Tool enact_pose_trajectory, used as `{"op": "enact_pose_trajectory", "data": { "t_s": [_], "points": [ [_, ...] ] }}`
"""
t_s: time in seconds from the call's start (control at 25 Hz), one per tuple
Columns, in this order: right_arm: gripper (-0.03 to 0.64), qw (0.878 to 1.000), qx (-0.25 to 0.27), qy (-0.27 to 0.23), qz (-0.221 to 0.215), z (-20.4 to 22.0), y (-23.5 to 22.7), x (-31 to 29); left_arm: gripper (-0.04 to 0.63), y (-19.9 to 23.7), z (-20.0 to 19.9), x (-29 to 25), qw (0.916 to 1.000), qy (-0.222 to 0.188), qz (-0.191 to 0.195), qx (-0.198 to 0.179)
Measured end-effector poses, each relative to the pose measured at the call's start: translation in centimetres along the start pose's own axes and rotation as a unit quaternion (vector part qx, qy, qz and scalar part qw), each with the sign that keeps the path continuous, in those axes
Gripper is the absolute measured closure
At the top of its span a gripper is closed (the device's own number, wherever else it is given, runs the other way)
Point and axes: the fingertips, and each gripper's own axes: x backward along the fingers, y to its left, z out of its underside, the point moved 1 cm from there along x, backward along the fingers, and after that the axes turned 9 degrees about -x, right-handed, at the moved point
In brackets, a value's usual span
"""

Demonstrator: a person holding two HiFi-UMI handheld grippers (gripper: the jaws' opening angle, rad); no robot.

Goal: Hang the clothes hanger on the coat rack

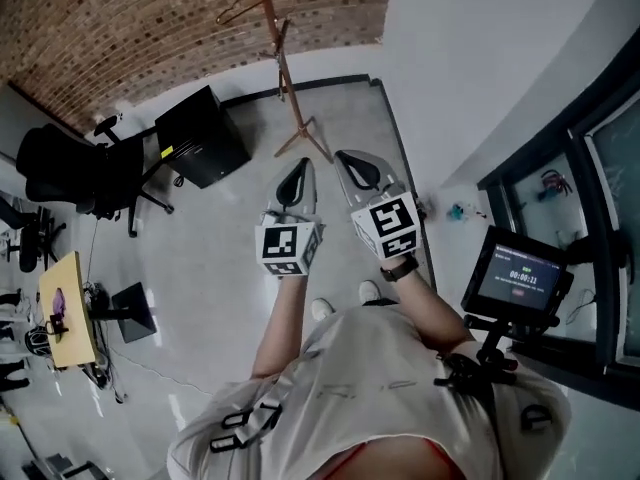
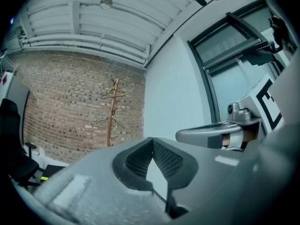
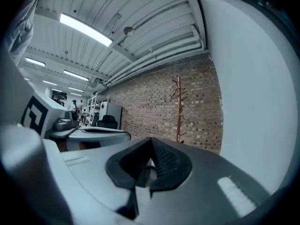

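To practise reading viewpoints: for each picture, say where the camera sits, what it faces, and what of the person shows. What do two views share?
Head view: on the person's head, looking down at the floor; shows arms, left gripper, right gripper.
Left gripper view: on that gripper, facing the brick wall along its shut jaws; the right gripper shows beside.
Right gripper view: likewise, with the left gripper beside.
Shared: the coat rack.

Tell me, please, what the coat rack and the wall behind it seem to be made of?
The coat rack looks like wood: warm brown and matt, with a slim pole and pegs, though painted metal is possible. The wall is bare brick, shown by reddish blocks with pale mortar lines.
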Motion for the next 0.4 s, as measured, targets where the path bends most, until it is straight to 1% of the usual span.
{"op": "enact_pose_trajectory", "data": {
  "t_s": [0.08,0.16,0.24,0.4],
  "points": [
    [0.612,0.999,0.01,-0.031,0.007,-1.0,1.2,0.8,0.595,0.5,-0.1,0.7,0.9999,-0.007,-0.008,-0.002],
    [0.612,0.998,0.014,-0.054,0.02,-1.5,1.4,1.4,0.595,-0.1,0.1,0.9,0.9999,-0.008,0.002,-0.008],
    [0.612,0.998,0.011,-0.057,0.026,-1.2,1.5,1.5,0.595,-0.8,0.4,1.3,0.9998,-0.009,0.014,-0.009],
    [0.612,0.998,0.011,-0.05,0.023,0.2,2.7,1.0,0.595,-1.1,1.5,3.0,0.9996,-0.008,0.026,-0.006]
  ]
}}
